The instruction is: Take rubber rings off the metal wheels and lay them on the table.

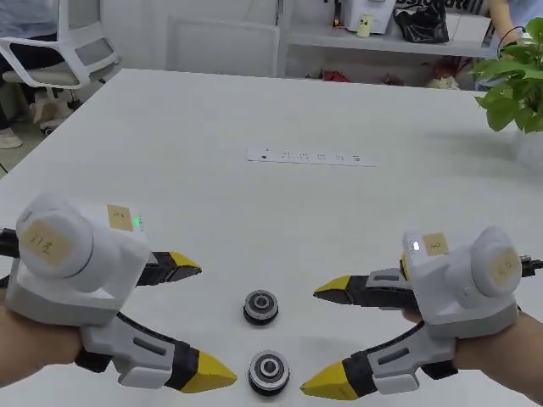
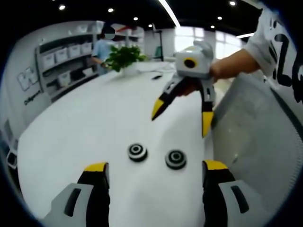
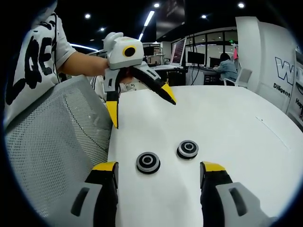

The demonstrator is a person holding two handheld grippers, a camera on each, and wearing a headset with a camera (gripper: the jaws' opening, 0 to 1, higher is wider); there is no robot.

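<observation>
We're at the approach: left gripper (image 1: 208, 322) and right gripper (image 1: 316, 339) flank the two wheels (image 1: 260, 306), fingers (image 1: 208, 371) apart; next, pinch a ring (image 1: 252, 373).

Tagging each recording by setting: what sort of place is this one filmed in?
Probably an open-plan office or lab workspace: a large white table, shelves holding storage boxes, and a row of monitors.

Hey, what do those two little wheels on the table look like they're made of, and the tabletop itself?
Far wheel and near wheel: shiny grey hub, likely metal, inside a matte black outer band, probably rubber. Table: smooth matte white top, maybe laminate; the look leaves that open.
</observation>
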